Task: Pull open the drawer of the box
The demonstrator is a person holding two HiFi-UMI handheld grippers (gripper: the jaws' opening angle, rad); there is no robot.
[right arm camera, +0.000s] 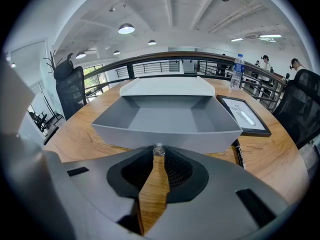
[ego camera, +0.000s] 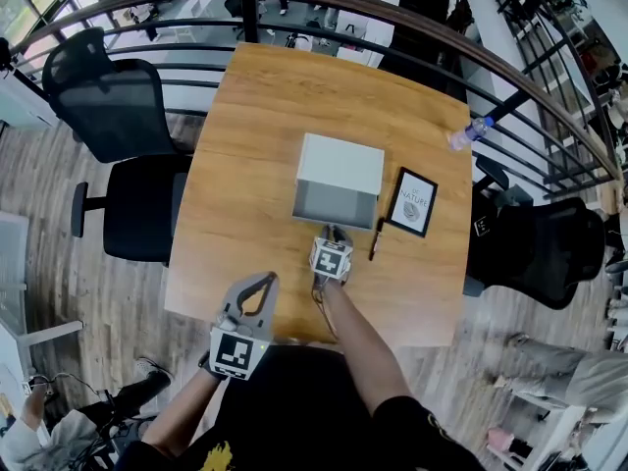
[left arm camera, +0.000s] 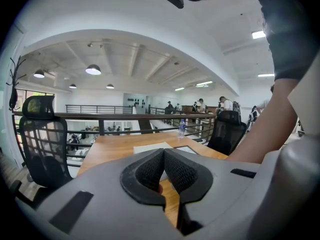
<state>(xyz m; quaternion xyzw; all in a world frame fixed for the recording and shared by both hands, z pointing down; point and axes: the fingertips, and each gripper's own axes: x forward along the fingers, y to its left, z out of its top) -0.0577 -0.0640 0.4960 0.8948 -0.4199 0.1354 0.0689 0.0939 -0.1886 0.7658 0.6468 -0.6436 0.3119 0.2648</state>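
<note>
The box (ego camera: 340, 163) has a white top and stands in the middle of the wooden table (ego camera: 255, 145). Its grey drawer (ego camera: 333, 205) is slid out toward me and is empty inside (right arm camera: 165, 116). My right gripper (ego camera: 334, 232) is at the drawer's front wall, and in the right gripper view the gripper (right arm camera: 158, 153) is shut on the small clear knob (right arm camera: 158, 149). My left gripper (ego camera: 263, 281) hovers over the table's near edge, left of the right one. Its jaws (left arm camera: 163, 153) meet at the tips and hold nothing.
A framed picture (ego camera: 412, 202) and a black pen (ego camera: 375, 239) lie right of the drawer. A water bottle (ego camera: 469, 133) lies at the table's far right edge. Black office chairs (ego camera: 110, 96) (ego camera: 538, 251) stand on both sides, with a railing (ego camera: 392, 13) behind.
</note>
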